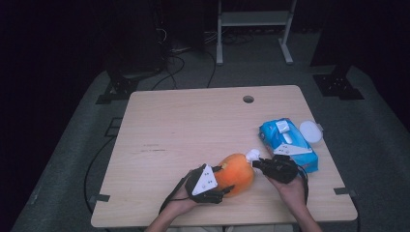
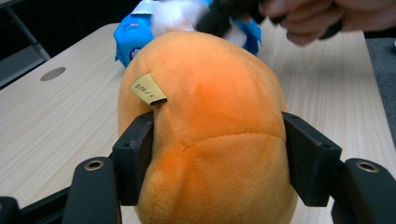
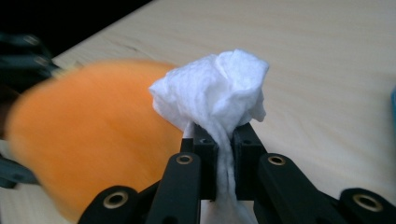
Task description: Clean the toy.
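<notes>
An orange plush toy (image 1: pixel 236 173) lies on the wooden table (image 1: pixel 193 125) near its front edge. My left gripper (image 1: pixel 223 180) is shut on the toy (image 2: pixel 210 140), one black jaw pressing each side; a small tan tag (image 2: pixel 147 89) sticks out of its seam. My right gripper (image 1: pixel 259 164) is shut on a crumpled white wipe (image 3: pixel 217 95), which touches the toy's upper right end (image 3: pixel 88 135). From above, the wipe (image 1: pixel 252 155) shows as a white tuft between the toy and the right gripper.
A blue pack of wet wipes (image 1: pixel 288 143) lies just behind the right hand, with a round white lid (image 1: pixel 310 131) beside it near the table's right edge. A cable hole (image 1: pixel 248 99) sits at the table's far side.
</notes>
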The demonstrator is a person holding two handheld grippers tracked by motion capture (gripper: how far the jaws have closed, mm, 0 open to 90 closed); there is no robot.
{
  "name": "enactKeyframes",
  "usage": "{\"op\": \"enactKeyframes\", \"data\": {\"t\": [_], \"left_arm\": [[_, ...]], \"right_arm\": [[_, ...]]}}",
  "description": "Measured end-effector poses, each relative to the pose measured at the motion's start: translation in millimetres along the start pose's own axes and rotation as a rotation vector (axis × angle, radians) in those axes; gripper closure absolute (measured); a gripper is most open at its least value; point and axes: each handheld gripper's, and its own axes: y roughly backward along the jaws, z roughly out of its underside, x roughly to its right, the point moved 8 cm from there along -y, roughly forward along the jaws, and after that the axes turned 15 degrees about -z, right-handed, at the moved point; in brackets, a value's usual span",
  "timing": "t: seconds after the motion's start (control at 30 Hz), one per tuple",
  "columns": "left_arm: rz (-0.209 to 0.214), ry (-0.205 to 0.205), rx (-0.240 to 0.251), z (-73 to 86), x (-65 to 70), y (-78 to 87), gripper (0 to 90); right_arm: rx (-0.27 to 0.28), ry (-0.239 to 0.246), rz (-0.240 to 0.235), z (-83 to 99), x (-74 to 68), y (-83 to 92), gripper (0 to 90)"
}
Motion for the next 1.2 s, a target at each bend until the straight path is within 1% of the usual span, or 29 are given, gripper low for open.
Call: {"op": "enactKeyframes", "data": {"t": [0.07,0.1,0.17,0.27,0.33,0.4,0.43,0.47,0.5,0.53,0.6,0.63,0.67,0.73,0.77,0.8,0.87,0.9,0.97,1.0,1.03,1.07,1.1,1.2], "left_arm": [[0.002,-0.007,0.006,0.1,1.5,0.3,34.4],[0.001,-0.01,0.008,-0.3,2.4,0.0,34.4],[0.003,-0.012,0.008,-0.5,3.6,-0.3,34.4],[0.004,-0.018,0.01,-0.8,5.5,-0.7,34.4],[0.005,-0.024,0.01,-0.8,5.7,-0.5,34.3],[0.011,-0.023,0.011,-0.6,5.8,-0.1,34.1],[0.012,-0.025,0.011,-0.4,5.6,0.1,34.0],[0.013,-0.023,0.014,-0.5,5.7,-0.1,34.0],[0.013,-0.025,0.015,-0.6,6.0,-0.4,34.0],[0.014,-0.031,0.014,-0.8,6.5,-0.5,34.0],[0.012,-0.034,0.014,-1.3,7.3,-0.9,34.0],[0.013,-0.035,0.014,-1.2,7.8,-1.0,34.0],[0.013,-0.035,0.015,-1.2,8.3,-1.2,34.0],[0.011,-0.039,0.016,-0.9,8.6,-0.9,33.9],[0.011,-0.035,0.018,-1.0,8.8,-0.8,34.0],[0.013,-0.042,0.015,-0.4,7.9,-0.2,33.9],[0.016,-0.032,0.019,-0.2,7.1,0.4,33.6],[0.017,-0.022,0.021,0.2,6.3,0.4,33.6],[0.02,-0.007,0.025,0.0,5.5,-1.1,33.6],[0.02,-0.006,0.024,-0.4,5.6,-2.1,33.5],[0.019,-0.009,0.023,-0.7,5.9,-2.7,33.5],[0.017,-0.01,0.023,-0.7,6.2,-3.0,33.5],[0.014,-0.012,0.021,-0.6,6.6,-3.1,33.5],[0.008,-0.015,0.018,-0.3,6.6,-3.3,33.5]], "right_arm": [[0.043,0.03,-0.038,-10.3,-10.9,3.5,82.3],[0.047,0.037,-0.041,-12.2,-12.9,3.8,82.3],[0.034,0.046,-0.031,-10.3,-12.1,2.1,82.3],[0.012,-0.012,-0.004,1.3,2.7,-0.8,82.2],[0.016,-0.025,-0.012,1.7,4.4,-0.5,82.2],[0.006,-0.007,-0.001,-1.1,0.9,0.6,82.2],[0.008,0.018,0.001,-4.9,-4.2,2.0,82.3],[0.013,0.035,-0.003,-7.5,-7.8,3.0,82.2],[0.029,0.054,-0.021,-12.3,-14.1,4.4,82.2],[0.038,0.06,-0.033,-15.0,-17.5,5.0,82.2],[0.032,0.067,-0.029,-14.7,-17.1,3.9,82.2],[0.031,0.053,-0.026,-11.8,-13.9,2.9,82.2],[0.028,0.029,-0.019,-7.7,-8.7,1.8,82.2],[0.001,-0.005,0.022,2.4,5.1,-0.3,82.2],[0.006,-0.031,0.016,4.6,7.6,-0.6,82.2],[0.019,-0.045,0.003,4.9,8.4,-0.3,82.2],[0.017,-0.009,0.012,-0.9,1.5,1.4,82.2],[0.026,0.015,0.005,-5.8,-5.3,2.7,82.2],[0.052,0.066,-0.037,-16.4,-24.0,4.5,82.2],[0.054,0.084,-0.05,-18.9,-30.7,4.3,82.1],[0.05,0.116,-0.063,-21.4,-39.2,3.0,82.1],[0.04,0.128,-0.054,-21.6,-41.8,2.1,82.1],[0.027,0.141,-0.036,-20.6,-41.9,0.7,82.1],[0.02,0.091,-0.012,-13.5,-28.2,1.1,82.2]]}}
